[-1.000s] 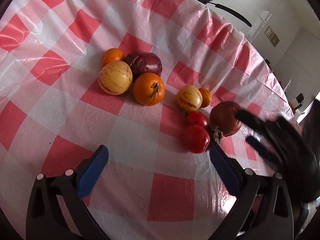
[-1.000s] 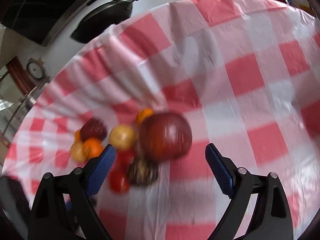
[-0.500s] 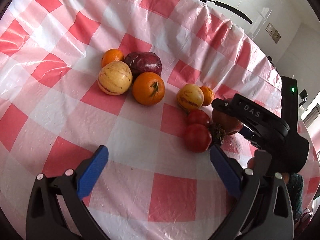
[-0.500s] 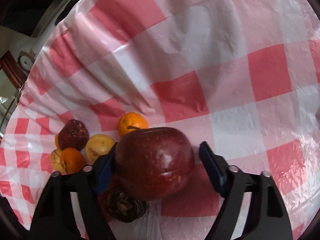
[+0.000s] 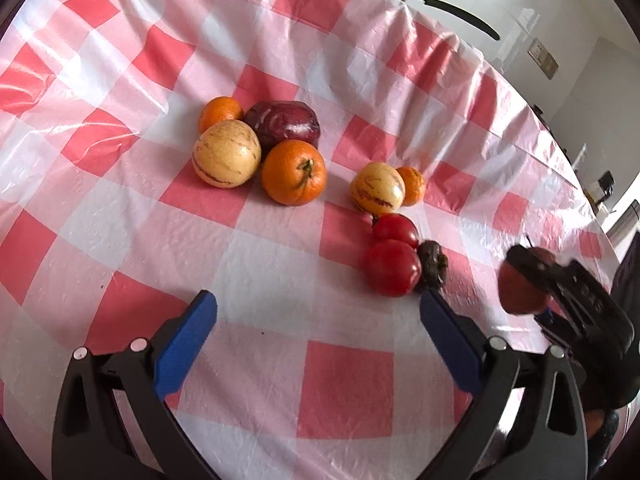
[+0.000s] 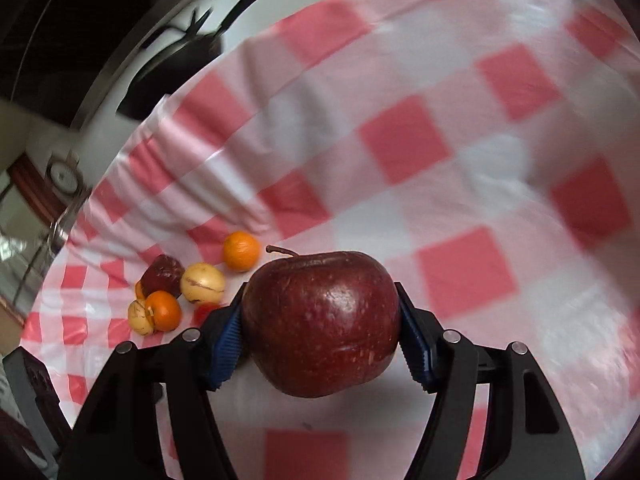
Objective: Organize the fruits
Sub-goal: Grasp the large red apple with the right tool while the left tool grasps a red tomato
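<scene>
My right gripper (image 6: 320, 332) is shut on a dark red apple (image 6: 320, 322) and holds it above the cloth; the apple also shows at the right of the left wrist view (image 5: 520, 292). My left gripper (image 5: 316, 320) is open and empty over the cloth, short of the fruit. On the cloth lie two tomatoes (image 5: 392, 266), a dark shrivelled fruit (image 5: 434, 266), a striped yellow melon (image 5: 378, 188) with a small orange (image 5: 412, 186), and a group of a large orange (image 5: 294, 172), a striped melon (image 5: 226, 154), a dark red fruit (image 5: 286, 124) and a small orange (image 5: 220, 112).
A red and white checked tablecloth (image 5: 120, 220) covers the round table. A black pan (image 6: 176, 64) stands on the counter beyond the far edge. The table edge drops off at the right of the left wrist view.
My right gripper closed on the red apple beside the tomatoes, lifted it and carried it away to the right. The left gripper hardly moved.
</scene>
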`<state>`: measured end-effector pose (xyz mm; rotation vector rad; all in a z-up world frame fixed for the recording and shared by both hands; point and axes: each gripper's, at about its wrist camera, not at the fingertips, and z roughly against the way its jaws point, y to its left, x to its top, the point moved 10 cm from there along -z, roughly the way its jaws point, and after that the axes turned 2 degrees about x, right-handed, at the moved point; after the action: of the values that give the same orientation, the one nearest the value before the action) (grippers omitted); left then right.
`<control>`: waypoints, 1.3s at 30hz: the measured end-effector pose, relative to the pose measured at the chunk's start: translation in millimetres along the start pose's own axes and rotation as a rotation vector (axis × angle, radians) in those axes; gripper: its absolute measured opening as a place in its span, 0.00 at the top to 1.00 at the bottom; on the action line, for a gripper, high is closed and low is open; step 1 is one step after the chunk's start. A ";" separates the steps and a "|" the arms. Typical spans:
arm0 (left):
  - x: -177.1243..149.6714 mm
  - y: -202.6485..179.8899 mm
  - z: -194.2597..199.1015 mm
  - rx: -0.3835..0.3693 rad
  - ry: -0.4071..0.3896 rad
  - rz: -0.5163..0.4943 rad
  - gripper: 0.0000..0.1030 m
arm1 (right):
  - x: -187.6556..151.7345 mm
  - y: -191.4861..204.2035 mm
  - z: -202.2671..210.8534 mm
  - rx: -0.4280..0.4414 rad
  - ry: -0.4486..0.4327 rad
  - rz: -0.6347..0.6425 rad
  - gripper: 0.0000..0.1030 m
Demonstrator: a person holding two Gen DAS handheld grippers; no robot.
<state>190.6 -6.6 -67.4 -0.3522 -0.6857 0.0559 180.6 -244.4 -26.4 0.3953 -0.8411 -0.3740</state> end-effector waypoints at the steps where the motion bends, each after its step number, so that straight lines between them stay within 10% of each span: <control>1: -0.2 -1.3 0.6 -0.001 -0.001 -0.008 0.02 | -2.5 -6.4 3.2 -0.004 -0.009 -0.015 0.36; 9: -0.9 -22.2 3.7 0.098 -0.023 -0.224 0.02 | -0.7 -12.3 1.4 0.068 0.005 -0.088 0.35; 25: -2.8 -73.2 -45.2 0.114 0.083 -0.472 0.61 | -1.8 -7.6 -2.2 0.056 0.011 -0.063 0.35; 39: 2.8 -79.1 -47.8 0.096 0.086 -0.473 0.62 | -2.8 -4.1 -2.6 0.047 0.011 -0.027 0.35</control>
<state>217.7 -94.8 -73.4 -0.0934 -0.6643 -0.3722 180.3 -246.1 -31.7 0.4526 -0.8359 -0.3772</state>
